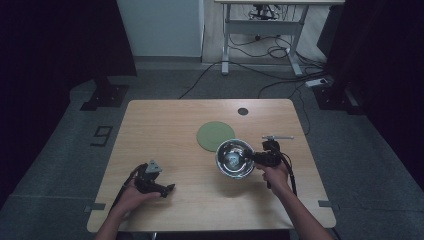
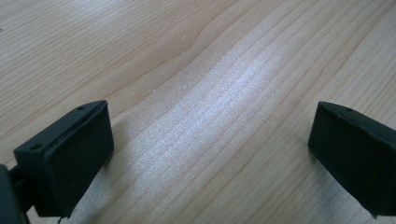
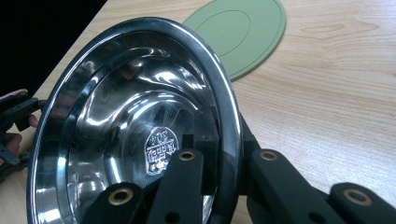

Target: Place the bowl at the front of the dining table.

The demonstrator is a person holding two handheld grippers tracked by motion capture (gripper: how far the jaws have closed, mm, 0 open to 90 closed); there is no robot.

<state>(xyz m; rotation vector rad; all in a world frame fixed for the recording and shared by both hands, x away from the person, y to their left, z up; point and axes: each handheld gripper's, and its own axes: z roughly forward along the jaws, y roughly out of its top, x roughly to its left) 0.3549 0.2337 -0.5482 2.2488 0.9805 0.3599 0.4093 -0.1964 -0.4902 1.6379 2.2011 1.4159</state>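
Steel bowl (image 1: 234, 158) takes centre stage, tipped up on its edge over the right half of the worktop (image 1: 165, 120), its shiny inside turned toward the person and empty apart from a stamped mark at the bottom. It sits just below the green mat (image 1: 215, 135), overlapping the mat's near edge in the high view, so my guess is that the mat is where it's headed. Right gripper (image 3: 219, 154) has it by the rim, one finger inside the wall and one outside, pinched tight on the metal; that rim hold explains the tilt. Left gripper (image 1: 159, 184) rests low on the bare wood at the near left, fingers spread wide with nothing between them, seemingly parked. Beyond the right hand lies a small pale stick-like item (image 1: 278, 137), too small to identify.
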